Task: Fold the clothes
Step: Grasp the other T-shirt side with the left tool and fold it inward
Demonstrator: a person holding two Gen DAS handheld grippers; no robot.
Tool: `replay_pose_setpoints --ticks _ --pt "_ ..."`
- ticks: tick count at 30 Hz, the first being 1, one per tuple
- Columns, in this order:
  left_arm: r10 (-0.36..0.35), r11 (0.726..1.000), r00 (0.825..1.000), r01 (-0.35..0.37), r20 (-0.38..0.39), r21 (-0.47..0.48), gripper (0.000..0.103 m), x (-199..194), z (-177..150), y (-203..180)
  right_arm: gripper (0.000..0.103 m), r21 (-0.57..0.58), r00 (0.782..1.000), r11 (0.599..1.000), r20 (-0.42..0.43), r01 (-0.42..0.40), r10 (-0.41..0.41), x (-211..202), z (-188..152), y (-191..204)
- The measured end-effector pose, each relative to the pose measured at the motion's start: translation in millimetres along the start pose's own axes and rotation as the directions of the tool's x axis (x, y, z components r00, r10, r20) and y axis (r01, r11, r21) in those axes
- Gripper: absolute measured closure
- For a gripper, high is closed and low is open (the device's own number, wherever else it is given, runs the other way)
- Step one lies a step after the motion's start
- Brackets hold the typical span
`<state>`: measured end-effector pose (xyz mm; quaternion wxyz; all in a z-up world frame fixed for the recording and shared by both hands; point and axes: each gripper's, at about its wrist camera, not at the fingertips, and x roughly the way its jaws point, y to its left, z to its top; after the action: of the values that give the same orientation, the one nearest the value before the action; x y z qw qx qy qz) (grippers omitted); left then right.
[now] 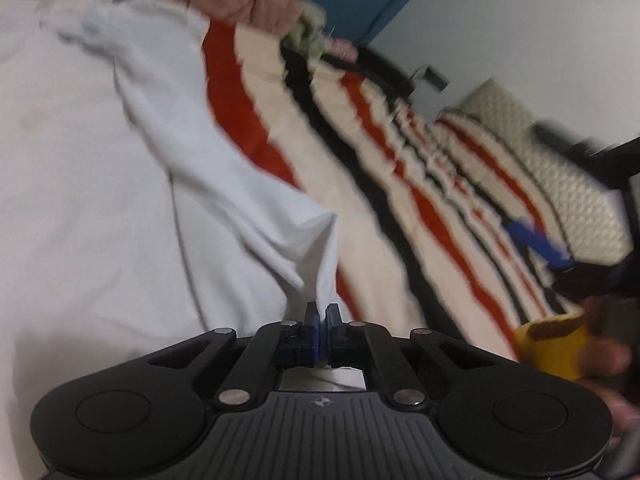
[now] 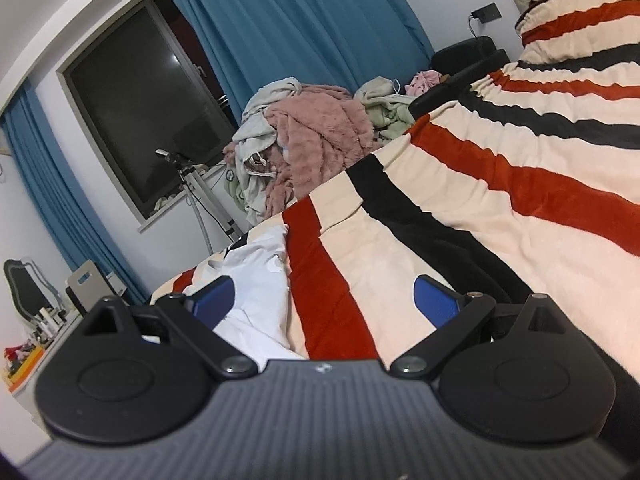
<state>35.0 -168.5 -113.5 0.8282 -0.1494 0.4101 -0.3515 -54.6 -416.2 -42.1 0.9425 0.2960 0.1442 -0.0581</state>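
Striped blanket (image 2: pixel 460 208) covers the bed. Left gripper (image 1: pixel 321 314) pinches a white garment (image 1: pixel 224 152) corner, mid-fold; right gripper (image 2: pixel 324 300) hovers spread and empty. Next move likely calls for carrying that corner across.

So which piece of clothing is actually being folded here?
Start at the bed's striped blanket, cream with red and black bands. On it lies the white garment, plain and smooth, one corner pinched in the left tool. The pile of clothes at the bed's far edge is pink, fluffy and greenish instead.
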Motion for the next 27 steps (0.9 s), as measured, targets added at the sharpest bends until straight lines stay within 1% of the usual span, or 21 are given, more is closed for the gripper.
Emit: replay_pose_setpoints --ticks 3,5,9,12,14,15,16,17,18,19,20,21,22,24,26,27 --pt "-0.073 0.997 0.995 0.075 0.061 -0.021 0.100 -39.4 11.5 -7.7 0.005 -0.010 1.000 1.000 0.002 -0.003 0.003 -1.6 -0.5 1.9" --pt "-0.097 0.994 0.991 0.101 0.088 -0.042 0.100 -60.8 17.8 -7.3 0.005 -0.027 1.000 1.000 -0.004 -0.004 0.003 -1.2 -0.9 4.5" --pt "-0.096 0.987 0.991 0.107 0.091 -0.123 0.100 -92.0 21.7 9.0 0.005 -0.066 1.000 0.998 -0.012 -0.005 0.004 -1.9 -3.4 12.8" --pt "-0.101 0.968 0.991 0.119 0.092 -0.221 0.100 -117.8 17.9 31.5 0.005 -0.086 1.000 0.996 -0.021 -0.001 -0.001 -1.3 -5.4 16.2" --pt "-0.096 0.958 0.991 0.117 0.091 -0.262 0.100 -136.0 14.1 44.3 0.005 -0.094 0.999 0.996 -0.032 0.001 -0.004 -0.1 -6.4 17.1" --pt "-0.076 0.957 0.994 0.094 0.077 -0.273 0.100 -144.3 10.6 50.6 0.005 -0.097 0.999 0.995 -0.038 0.002 -0.006 0.6 -6.8 17.8" --pt "-0.040 0.959 0.998 0.054 0.055 -0.280 0.100 -152.1 5.7 57.6 0.005 -0.104 0.999 0.995 -0.044 0.002 -0.007 1.4 -7.5 19.2" --pt "0.008 0.959 1.000 0.000 0.028 -0.283 0.100 -156.9 0.8 64.9 0.005 -0.111 0.999 0.994 -0.049 0.002 -0.008 2.2 -8.3 20.7" --pt "0.068 0.958 0.998 -0.066 -0.002 -0.280 0.101 -159.9 -4.3 72.0 0.005 -0.119 0.998 0.993 -0.055 0.002 -0.009 3.0 -9.2 22.3" --pt "0.137 0.953 0.990 -0.141 -0.036 -0.269 0.101 -158.9 -9.5 78.9 0.005 -0.131 0.998 0.991 -0.060 0.002 -0.010 3.8 -10.5 25.0" --pt "0.198 0.943 0.978 -0.209 -0.068 -0.259 0.101 -155.7 -14.2 85.6 0.005 -0.150 0.998 0.989 -0.065 0.003 -0.013 4.6 -12.3 28.6" --pt "0.258 0.929 0.961 -0.275 -0.099 -0.247 0.100 -152.4 -19.0 92.2 0.005 -0.170 0.997 0.985 -0.069 0.003 -0.015 5.5 -14.1 32.4" --pt "0.296 0.916 0.947 -0.318 -0.121 -0.246 0.100 -149.4 -22.3 98.0 0.005 -0.190 0.997 0.982 -0.073 0.001 -0.016 6.0 -16.1 35.9" --pt "0.308 0.903 0.941 -0.336 -0.139 -0.267 0.100 -144.8 -23.3 105.3 0.005 -0.229 0.997 0.973 -0.081 -0.003 -0.016 6.5 -19.9 42.7" --pt "0.306 0.912 0.944 -0.329 -0.125 -0.246 0.099 -142.8 -18.4 104.2 0.005 -0.261 0.996 0.965 -0.083 -0.003 -0.019 6.1 -22.6 48.0" --pt "0.305 0.916 0.945 -0.326 -0.120 -0.234 0.096 -141.7 -16.9 102.8 0.005 -0.270 0.997 0.963 -0.080 -0.001 -0.021 5.5 -23.4 49.5"
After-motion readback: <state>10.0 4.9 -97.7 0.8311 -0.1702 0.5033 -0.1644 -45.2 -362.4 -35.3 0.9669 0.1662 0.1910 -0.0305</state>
